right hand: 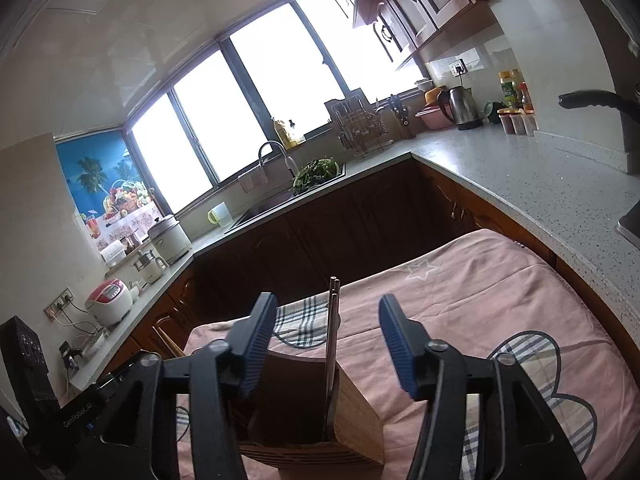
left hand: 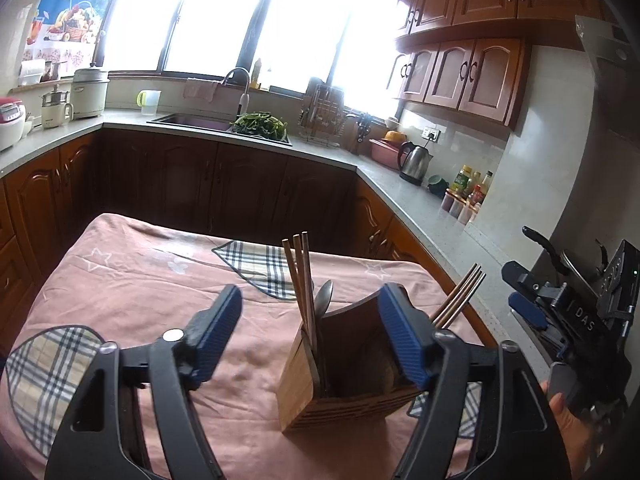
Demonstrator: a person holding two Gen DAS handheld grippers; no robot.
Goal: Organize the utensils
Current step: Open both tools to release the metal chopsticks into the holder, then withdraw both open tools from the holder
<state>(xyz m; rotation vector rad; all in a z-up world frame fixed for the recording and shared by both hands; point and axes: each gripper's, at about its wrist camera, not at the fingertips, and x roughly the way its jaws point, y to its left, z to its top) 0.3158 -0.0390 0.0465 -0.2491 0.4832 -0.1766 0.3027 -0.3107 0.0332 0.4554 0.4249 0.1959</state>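
Mostly, the sorting looks done: the wooden utensil holder (left hand: pixel 344 376) stands upright on the pink cloth (left hand: pixel 132 292) that covers the counter, and it already carries a bundle of chopsticks (left hand: pixel 301 276) and a spoon (left hand: pixel 323 300) in one compartment, with a second bundle of chopsticks (left hand: pixel 460 296) leaning out to the far side. No loose utensil shows anywhere on the cloth in either view, though the ground nearest both cameras is hidden behind the gripper bodies. The left gripper (left hand: pixel 316 332) hangs just above the holder with its jaws spread wide and nothing between them; its right pad overlaps the holder's rim in the picture, and I cannot tell whether they touch. The right gripper (right hand: pixel 326 344) is likewise over the holder (right hand: pixel 320 416), jaws spread and empty. My judgement is that little or nothing is left, perhaps straightening the leaning sticks.
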